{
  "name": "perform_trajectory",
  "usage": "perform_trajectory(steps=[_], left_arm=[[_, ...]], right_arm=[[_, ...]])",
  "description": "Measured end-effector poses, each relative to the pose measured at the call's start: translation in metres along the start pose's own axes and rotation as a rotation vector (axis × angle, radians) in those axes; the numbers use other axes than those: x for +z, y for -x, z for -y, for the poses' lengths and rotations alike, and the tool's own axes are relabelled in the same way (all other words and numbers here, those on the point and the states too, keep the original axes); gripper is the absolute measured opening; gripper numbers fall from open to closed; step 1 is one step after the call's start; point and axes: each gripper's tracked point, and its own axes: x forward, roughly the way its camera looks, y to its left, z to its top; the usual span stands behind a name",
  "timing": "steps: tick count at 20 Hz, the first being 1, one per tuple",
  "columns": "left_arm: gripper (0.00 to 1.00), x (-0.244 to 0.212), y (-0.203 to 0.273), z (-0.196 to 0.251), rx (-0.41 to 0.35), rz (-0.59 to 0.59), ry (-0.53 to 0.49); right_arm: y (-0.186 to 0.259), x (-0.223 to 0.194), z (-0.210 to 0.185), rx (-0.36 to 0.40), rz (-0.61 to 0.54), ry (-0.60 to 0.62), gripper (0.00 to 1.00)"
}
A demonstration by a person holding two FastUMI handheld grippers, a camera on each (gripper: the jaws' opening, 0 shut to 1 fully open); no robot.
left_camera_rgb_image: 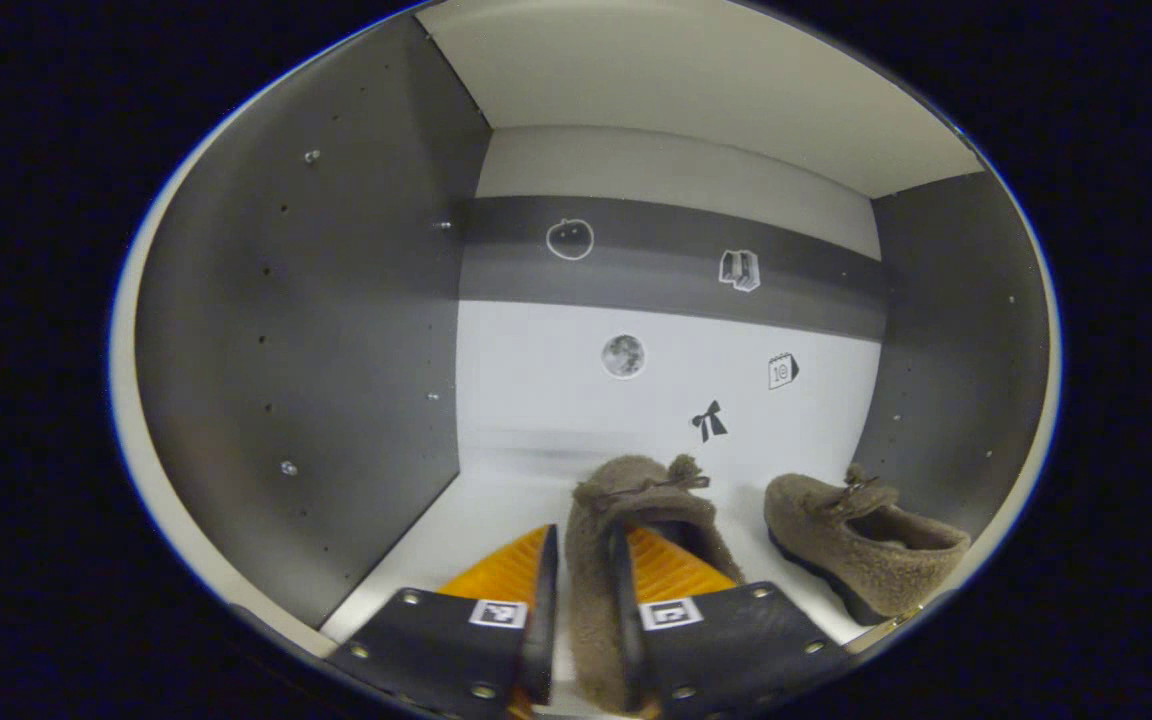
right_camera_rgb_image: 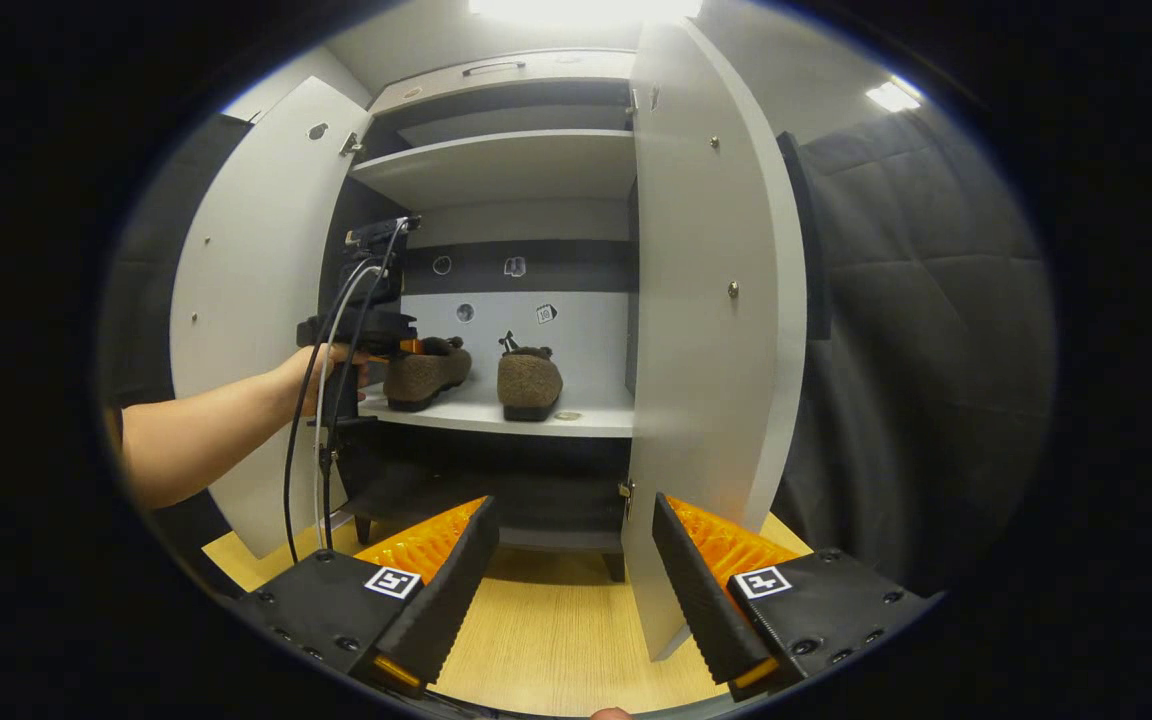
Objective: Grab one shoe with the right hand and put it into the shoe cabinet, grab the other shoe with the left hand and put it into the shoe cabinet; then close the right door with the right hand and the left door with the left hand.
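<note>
1. Shoes: the left shoe [left_camera_rgb_image: 636, 540], low centre of the left gripper view, and the right shoe [left_camera_rgb_image: 861, 540], lower right, are fuzzy, pile-like cloth, matt and rough, with darker smooth soles.
2. Cabinet [right_camera_rgb_image: 506, 160], upper centre of the right gripper view: smooth matt board, apparently laminate; pale shelves.
3. Side walls [left_camera_rgb_image: 296, 330], left of the left gripper view: darker, faintly sheened, dotted with small shiny metal fittings.
4. Doors: left door [right_camera_rgb_image: 246, 290] and right door [right_camera_rgb_image: 706, 330], smooth matt panels with small metal studs.
5. Floor [right_camera_rgb_image: 556, 620], bottom centre: wood-look, smooth, light grain.
6. Booth wall [right_camera_rgb_image: 926, 330], right: dark quilted cloth, matt.
7. Stickers [left_camera_rgb_image: 624, 356]: flat, paper-like.
</note>
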Motion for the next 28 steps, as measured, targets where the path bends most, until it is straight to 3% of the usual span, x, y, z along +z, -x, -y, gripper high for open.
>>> perform_trajectory(steps=[5,6,10,11,12,20,26,28], left_arm=[[0.95,0.013,0.027,-0.004,0.002,0.059,0.022],[1.00,0.016,0.034,-0.003,0.006,0.063,0.008],[1.00,0.038,0.081,0.008,-0.011,0.127,-0.041],[0.95,0.044,0.096,0.012,-0.021,0.148,-0.045],[1.00,0.050,0.110,0.018,-0.032,0.168,-0.049],[1.00,0.062,0.204,0.046,-0.078,0.247,-0.092],[1.00,0.036,0.215,0.053,-0.063,0.263,-0.089],[0.95,0.037,0.215,0.055,-0.061,0.273,-0.067]], right_arm=[[0.011,0.003,0.005,0.021,0.011,0.001,0.97],[0.015,0.005,0.006,0.023,0.017,0.004,0.97],[0.029,0.016,0.015,0.028,0.046,0.002,0.98],[0.033,0.020,0.018,0.028,0.053,-0.003,0.97],[0.038,0.024,0.021,0.028,0.062,-0.005,0.96],[0.071,0.046,0.058,0.009,0.110,-0.005,0.98],[0.085,0.060,0.093,-0.024,0.131,-0.005,0.99],[0.089,0.065,0.105,-0.033,0.135,-0.009,0.98]])
